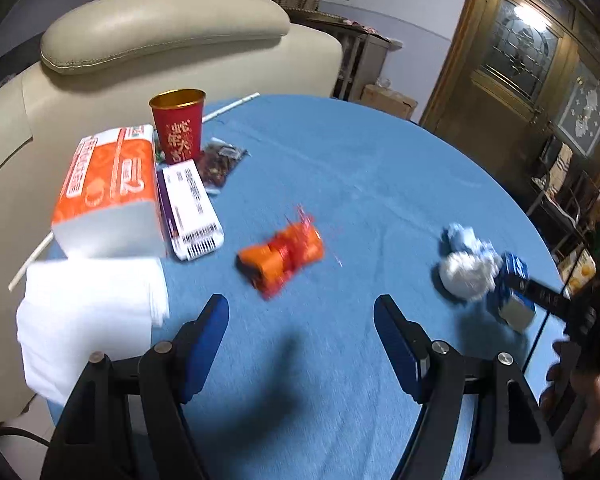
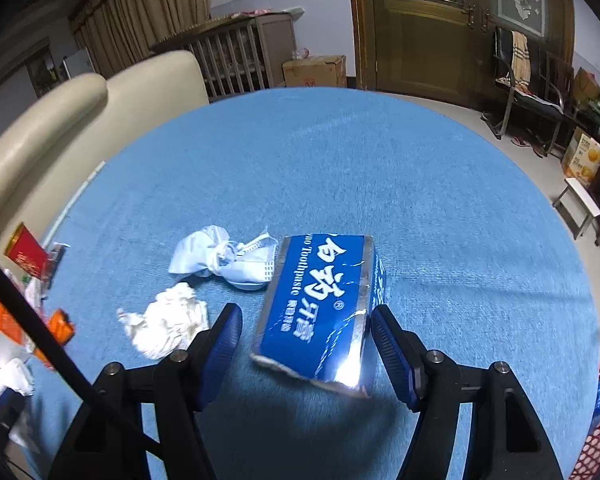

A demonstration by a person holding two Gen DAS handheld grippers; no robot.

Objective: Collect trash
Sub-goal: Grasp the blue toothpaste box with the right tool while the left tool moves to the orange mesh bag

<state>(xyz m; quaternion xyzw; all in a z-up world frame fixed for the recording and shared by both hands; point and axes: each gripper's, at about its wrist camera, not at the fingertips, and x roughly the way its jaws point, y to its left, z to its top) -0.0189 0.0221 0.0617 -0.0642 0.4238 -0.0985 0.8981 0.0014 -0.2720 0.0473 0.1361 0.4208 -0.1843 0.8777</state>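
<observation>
A blue toothpaste box (image 2: pixel 320 312) lies on the round blue table (image 2: pixel 340 152) between the open fingers of my right gripper (image 2: pixel 306 318), nearer the right finger. A crumpled white tissue (image 2: pixel 166 326) and a crumpled blue face mask (image 2: pixel 228 260) lie just left of it. My left gripper (image 1: pixel 300 314) is open and empty, hovering short of a crumpled orange-red wrapper (image 1: pixel 284 258). In the left wrist view the tissue (image 1: pixel 466 274), the mask (image 1: pixel 462 236) and the box (image 1: pixel 514 294) lie at the right, with the right gripper (image 1: pixel 548 296) reaching the box.
At the table's left stand a red paper cup (image 1: pixel 178 124), an orange tissue pack (image 1: pixel 108 184), a white-purple box (image 1: pixel 190 208), a snack packet (image 1: pixel 220 162) and white napkins (image 1: pixel 88 316). A cream sofa (image 1: pixel 160 40) is behind. A red basket (image 2: pixel 598 428) is at the lower right.
</observation>
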